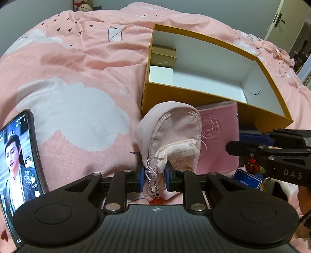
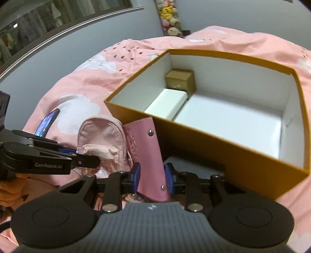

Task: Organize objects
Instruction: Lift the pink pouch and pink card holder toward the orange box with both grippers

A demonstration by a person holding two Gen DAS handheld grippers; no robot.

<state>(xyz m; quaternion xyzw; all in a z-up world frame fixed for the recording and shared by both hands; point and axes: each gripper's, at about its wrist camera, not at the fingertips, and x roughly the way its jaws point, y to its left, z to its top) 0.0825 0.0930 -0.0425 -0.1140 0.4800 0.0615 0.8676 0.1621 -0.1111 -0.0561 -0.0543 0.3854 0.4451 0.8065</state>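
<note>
My left gripper (image 1: 154, 179) is shut on the lower edge of a small pale-pink backpack pouch (image 1: 175, 132), whose bead chain and red heart charm hang between the pads. A pink embossed key case (image 1: 219, 140) stands just right of it. In the right wrist view my right gripper (image 2: 152, 178) is shut on that pink key case (image 2: 145, 148), its blue pads pressing both sides. The pouch (image 2: 101, 136) and the left gripper (image 2: 85, 155) are to its left. The orange box (image 2: 213, 146) lies open just behind, holding a gold box (image 2: 179, 79) and a white box (image 2: 167, 103).
Everything rests on a pink quilted bed (image 1: 77, 68). A phone (image 1: 19, 161) with a lit screen lies at the left. A blue card (image 1: 245, 179) and a red trinket (image 1: 252, 163) lie under the right gripper (image 1: 236, 143). Plush toys (image 2: 171, 15) stand by the far wall.
</note>
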